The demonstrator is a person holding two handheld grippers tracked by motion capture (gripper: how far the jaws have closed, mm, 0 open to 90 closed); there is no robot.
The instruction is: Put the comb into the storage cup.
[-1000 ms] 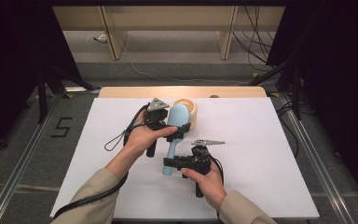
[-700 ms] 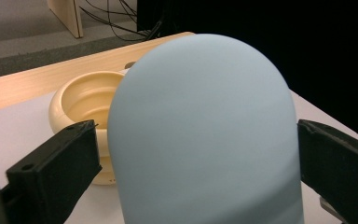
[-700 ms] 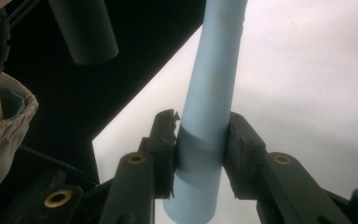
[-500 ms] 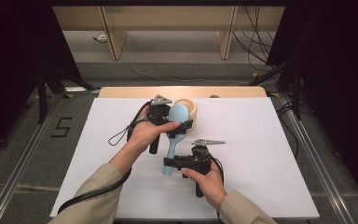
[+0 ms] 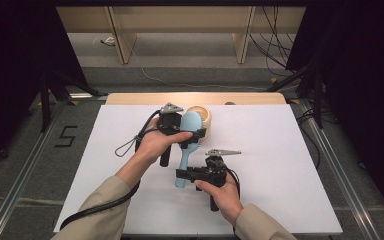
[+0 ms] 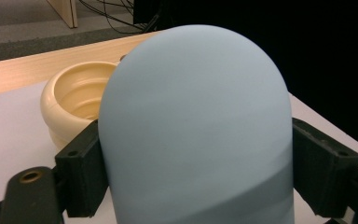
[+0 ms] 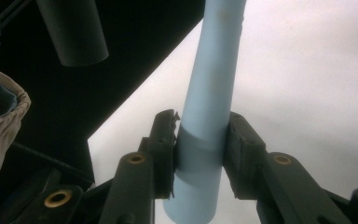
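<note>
The light blue brush (image 5: 189, 137) lies just in front of the cream bowl (image 5: 202, 116), its rounded head touching or very nearly touching the bowl's near wall and its straight handle running back from the bowl toward the person. The right gripper (image 5: 186, 174) is clamped on the handle close to its free end; in the right gripper view the pads (image 7: 165, 149) press on both sides of the round shaft (image 7: 209, 116). The left gripper (image 5: 187, 134) sits at the head, beside the bowl, and its jaws have just been closing with the head between them; in the left gripper view the domed back (image 6: 196, 126) fills the gap and the pads (image 6: 81, 172) look to be touching its flanks, though the contact line is hidden by the dome.

The brush looks like hard moulded plastic: light, stiff, smooth and rather slick. The handle is the sound hold, being narrow and even. The head is wide and curved, so a grip there could slide off toward the tip; it likely wants pads set low on the sides. The bowl also on the counter (image 5: 280, 150) seems light enough to be nudged.
</note>
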